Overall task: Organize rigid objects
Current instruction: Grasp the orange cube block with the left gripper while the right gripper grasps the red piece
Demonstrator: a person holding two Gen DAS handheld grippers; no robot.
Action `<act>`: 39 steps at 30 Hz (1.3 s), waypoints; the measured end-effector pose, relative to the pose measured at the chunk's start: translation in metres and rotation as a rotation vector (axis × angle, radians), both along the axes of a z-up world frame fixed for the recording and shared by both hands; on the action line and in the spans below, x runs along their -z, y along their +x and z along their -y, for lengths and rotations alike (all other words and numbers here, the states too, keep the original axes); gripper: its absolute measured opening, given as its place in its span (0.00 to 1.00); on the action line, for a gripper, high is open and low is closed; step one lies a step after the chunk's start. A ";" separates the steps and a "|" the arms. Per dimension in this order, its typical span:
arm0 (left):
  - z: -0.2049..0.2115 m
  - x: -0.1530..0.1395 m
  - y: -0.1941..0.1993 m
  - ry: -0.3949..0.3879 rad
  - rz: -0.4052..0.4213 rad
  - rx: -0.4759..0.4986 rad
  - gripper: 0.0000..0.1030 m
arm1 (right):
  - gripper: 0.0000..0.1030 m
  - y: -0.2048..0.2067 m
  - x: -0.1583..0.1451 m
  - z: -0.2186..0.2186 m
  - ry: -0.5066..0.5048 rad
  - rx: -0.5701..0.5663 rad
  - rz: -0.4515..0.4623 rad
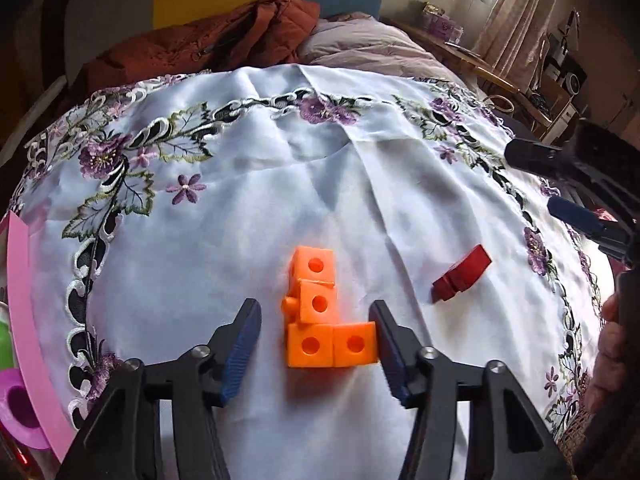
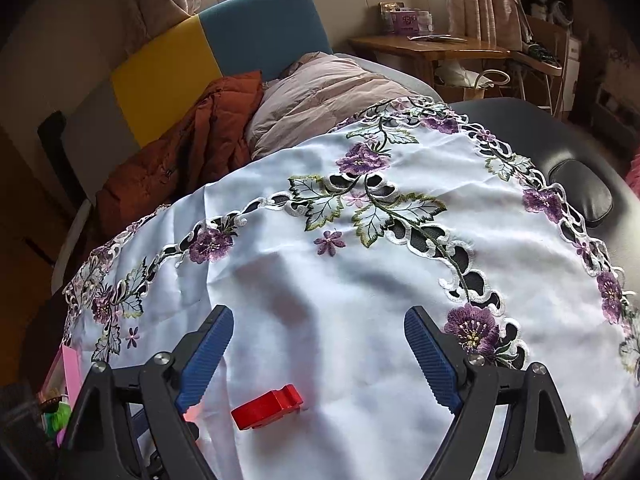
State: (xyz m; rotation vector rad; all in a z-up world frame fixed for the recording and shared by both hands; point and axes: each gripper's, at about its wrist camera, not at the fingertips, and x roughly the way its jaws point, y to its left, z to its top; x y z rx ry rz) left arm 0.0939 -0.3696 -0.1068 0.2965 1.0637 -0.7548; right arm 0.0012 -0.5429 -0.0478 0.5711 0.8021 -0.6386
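Between my left gripper's wide, empty jaws sits the orange block on the cloth; closing off-centre could snap its cubes apart. My right gripper, also wide and empty, hovers over the red piece.

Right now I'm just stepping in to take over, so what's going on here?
A person is tidying toy pieces on a white embroidered tablecloth, with a gripper in each hand. The left gripper is open around an L-shaped cluster of orange cubes; its right finger looks to be at the cluster's side, but nothing is lifted yet. The right gripper is also open and empty, hovering over a red block lying flat on the cloth. A pink bin sits at the left edge.
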 end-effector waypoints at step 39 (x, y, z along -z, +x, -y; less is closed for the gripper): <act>-0.157 -0.092 -0.052 -0.112 0.247 -0.239 0.40 | 0.47 0.043 0.055 -0.080 -0.074 -0.494 -0.311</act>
